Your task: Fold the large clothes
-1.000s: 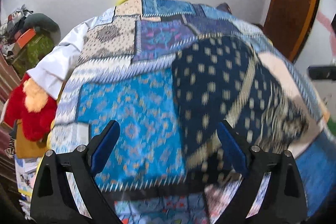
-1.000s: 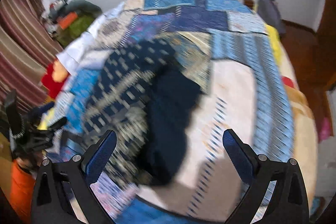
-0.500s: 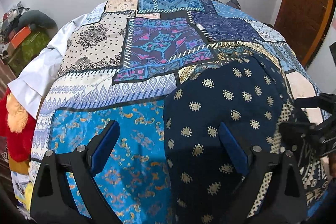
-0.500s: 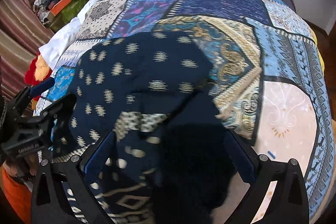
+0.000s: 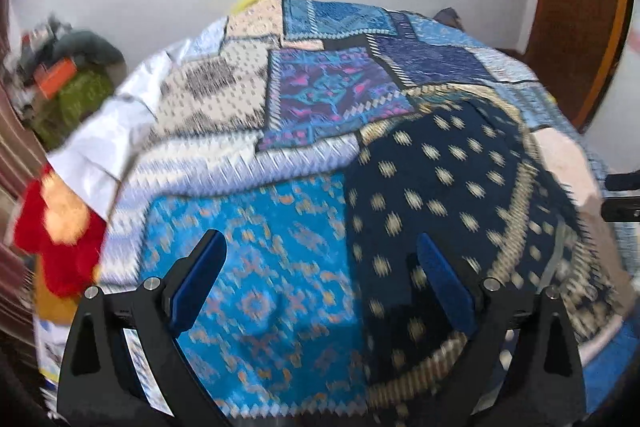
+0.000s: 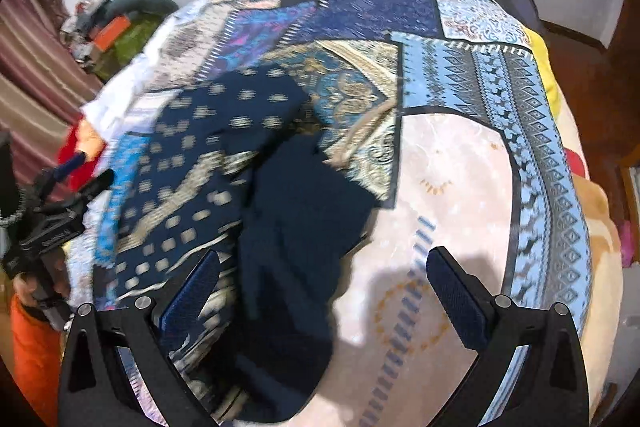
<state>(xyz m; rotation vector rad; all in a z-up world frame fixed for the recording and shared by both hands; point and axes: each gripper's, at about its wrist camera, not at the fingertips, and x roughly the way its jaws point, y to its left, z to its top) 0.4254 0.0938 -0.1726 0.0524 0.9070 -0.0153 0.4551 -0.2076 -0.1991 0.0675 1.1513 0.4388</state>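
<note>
A dark navy garment with cream dot motifs and gold borders [image 5: 448, 195] lies spread on a patchwork bedspread [image 5: 320, 95]. In the right wrist view the garment [image 6: 208, 187] shows its plain navy part [image 6: 304, 227] folded over toward the near edge. My left gripper [image 5: 320, 279] is open and empty above the bed's near edge, over the blue patch and the garment's left side. My right gripper [image 6: 324, 291] is open and empty, above the plain navy part. The left gripper also shows at the left in the right wrist view [image 6: 76, 175].
A red and orange soft toy [image 5: 60, 227] sits at the bed's left side. A pile of clothes and bags [image 5: 64, 83] lies by the far left wall. A wooden door [image 5: 580, 7] stands at right. A white sheet [image 5: 104, 131] hangs off the bed's left edge.
Both grippers have pulled back and up from the garment, so more of the bed shows. Both stay open and empty. The garment lies where it was.
</note>
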